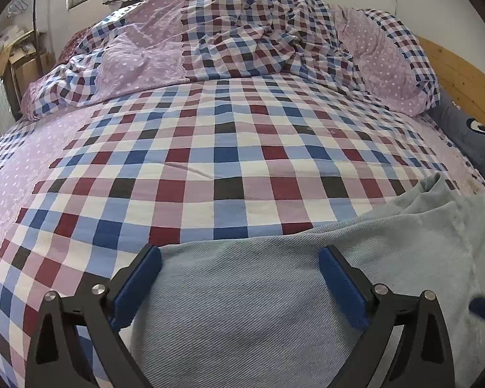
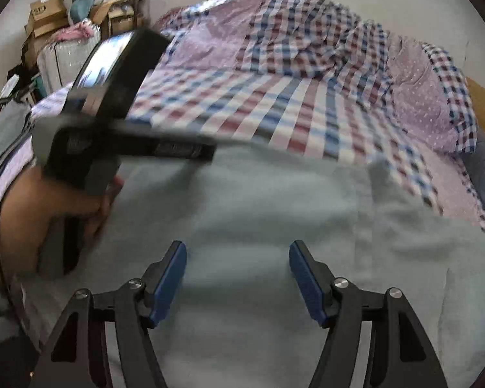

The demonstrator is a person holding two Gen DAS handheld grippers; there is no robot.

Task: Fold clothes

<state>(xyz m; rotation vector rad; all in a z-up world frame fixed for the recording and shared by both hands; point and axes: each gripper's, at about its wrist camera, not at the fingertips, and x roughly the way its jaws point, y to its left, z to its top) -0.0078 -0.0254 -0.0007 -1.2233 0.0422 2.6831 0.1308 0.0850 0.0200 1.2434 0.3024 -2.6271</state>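
Note:
A pale blue garment (image 1: pixel 249 317) lies spread on the checked bed sheet (image 1: pixel 210 148), filling the near part of both views (image 2: pixel 274 220). My left gripper (image 1: pixel 239 255) is open just above the garment's near left edge, with nothing between its blue pads (image 1: pixel 139 284). My right gripper (image 2: pixel 237 252) is open over the garment's middle, also empty. The left gripper's body and the hand holding it (image 2: pixel 90 168) show blurred at the left of the right wrist view, low over the garment's left side.
A rumpled checked and lilac quilt (image 1: pixel 242 32) is piled along the far side of the bed. A lilac pillow (image 1: pixel 381 61) and a wooden headboard (image 1: pixel 462 77) are at the right. Cardboard boxes (image 2: pixel 45 16) and clutter stand beyond the bed's left side.

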